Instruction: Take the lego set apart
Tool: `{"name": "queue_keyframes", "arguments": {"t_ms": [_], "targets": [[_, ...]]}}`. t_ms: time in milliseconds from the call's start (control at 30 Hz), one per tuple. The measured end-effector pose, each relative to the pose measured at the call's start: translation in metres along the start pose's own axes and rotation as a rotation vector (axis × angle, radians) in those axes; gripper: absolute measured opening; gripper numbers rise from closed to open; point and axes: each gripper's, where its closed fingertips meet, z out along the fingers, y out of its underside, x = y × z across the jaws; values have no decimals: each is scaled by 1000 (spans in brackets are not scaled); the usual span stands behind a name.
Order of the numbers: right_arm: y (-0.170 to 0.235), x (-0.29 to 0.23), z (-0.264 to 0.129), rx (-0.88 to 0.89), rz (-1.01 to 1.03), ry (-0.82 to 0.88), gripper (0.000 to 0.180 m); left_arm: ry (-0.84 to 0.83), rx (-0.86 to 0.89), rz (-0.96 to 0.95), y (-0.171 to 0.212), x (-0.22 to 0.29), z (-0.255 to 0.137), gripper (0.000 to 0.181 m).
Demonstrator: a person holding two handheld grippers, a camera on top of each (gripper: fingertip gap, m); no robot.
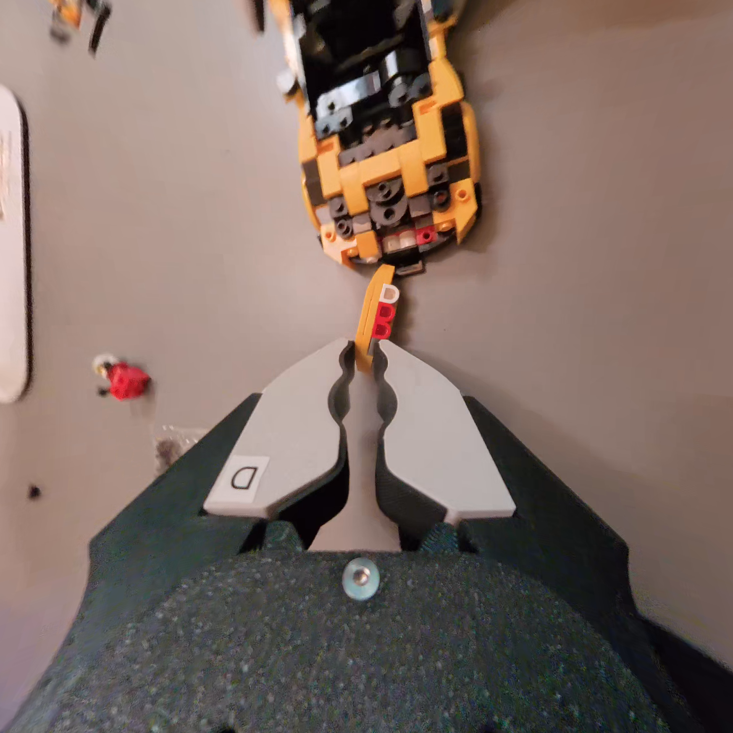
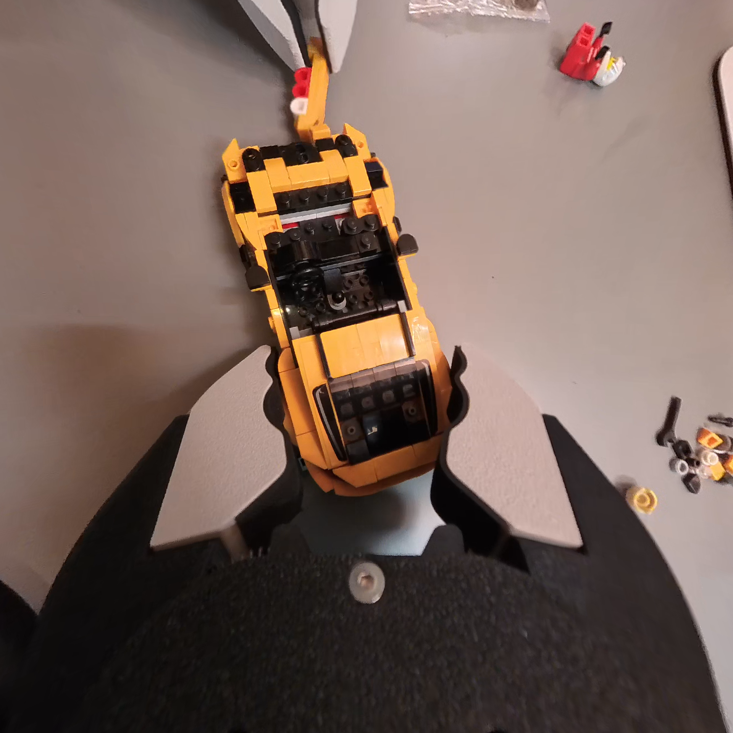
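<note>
A yellow and black lego car (image 2: 333, 301) with an open cockpit lies on the grey table. My right gripper (image 2: 365, 357) is shut on the car's near end, one finger on each side. My left gripper (image 1: 365, 349) is shut on a thin yellow strip (image 1: 371, 317) with red and white small bricks on it, held just off the car's far end (image 1: 392, 186). The strip also shows in the right wrist view (image 2: 317, 91), its tip close to the car's edge; I cannot tell whether they touch.
A red and white lego piece (image 1: 123, 378) lies apart on the table, also in the right wrist view (image 2: 591, 57). A pile of small loose parts (image 2: 698, 456) and a yellow round stud (image 2: 642, 499) lie at the right. A clear plastic bag (image 2: 480, 8) lies at the far edge. A white board (image 1: 12, 242) lies at the left. The yellow round stud (image 2: 642, 499) lies around 12 centimetres away from my right fingertips.
</note>
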Motion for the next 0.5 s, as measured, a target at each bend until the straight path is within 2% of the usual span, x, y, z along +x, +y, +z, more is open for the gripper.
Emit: {"name": "queue_keyframes", "arguments": {"t_ms": [167, 233, 300, 400, 500], "targets": [[7, 4, -4, -25, 54, 45, 82, -16, -18, -338, 5, 1, 2, 9], [10, 4, -7, -38, 75, 60, 82, 29, 1, -418, 1, 11, 0, 20], [12, 5, -8, -44, 90, 70, 82, 98, 32, -465, -5, 23, -6, 24], [13, 4, -9, -51, 100, 76, 82, 195, 108, -481, -15, 34, -22, 16], [13, 4, -9, -56, 104, 76, 82, 172, 157, -422, -11, 22, -26, 16]]}}
